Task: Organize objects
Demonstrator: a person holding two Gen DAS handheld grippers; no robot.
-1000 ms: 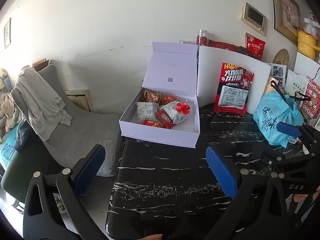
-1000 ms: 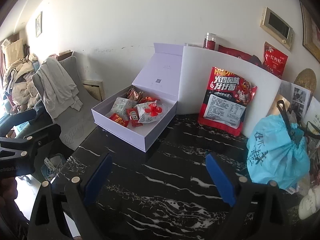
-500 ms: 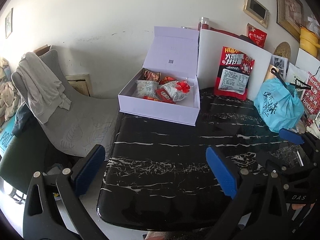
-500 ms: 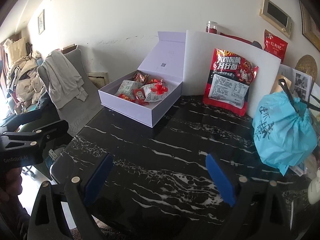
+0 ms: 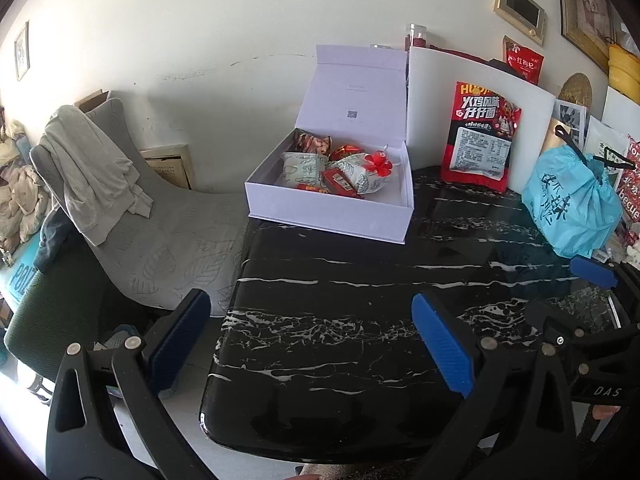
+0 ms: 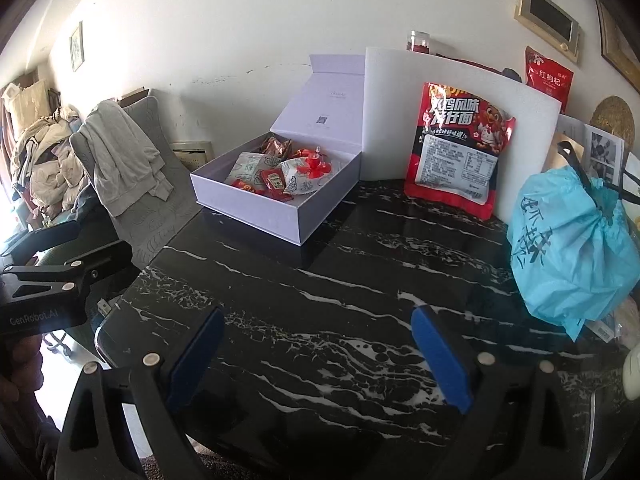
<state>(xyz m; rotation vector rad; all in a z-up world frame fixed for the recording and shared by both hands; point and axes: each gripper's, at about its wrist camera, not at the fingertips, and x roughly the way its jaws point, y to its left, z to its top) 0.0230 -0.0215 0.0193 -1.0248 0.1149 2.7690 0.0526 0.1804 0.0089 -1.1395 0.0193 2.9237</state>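
Observation:
A white gift box stands open at the far left corner of the black marble table, lid up against the wall. It holds several snack packets and ketchup sachets. A red noodle bag leans on a white board. My left gripper is open and empty over the table's near left edge. My right gripper is open and empty above the near table; it also shows in the left wrist view.
A tied blue plastic bag sits at the table's right side among other clutter. A grey lounge chair with a cloth draped on it stands left of the table. Frames and packets hang on the wall.
Both grippers have pulled back and up from the box, so more of the near table shows. Both stay open and empty. The box and bags have not moved.

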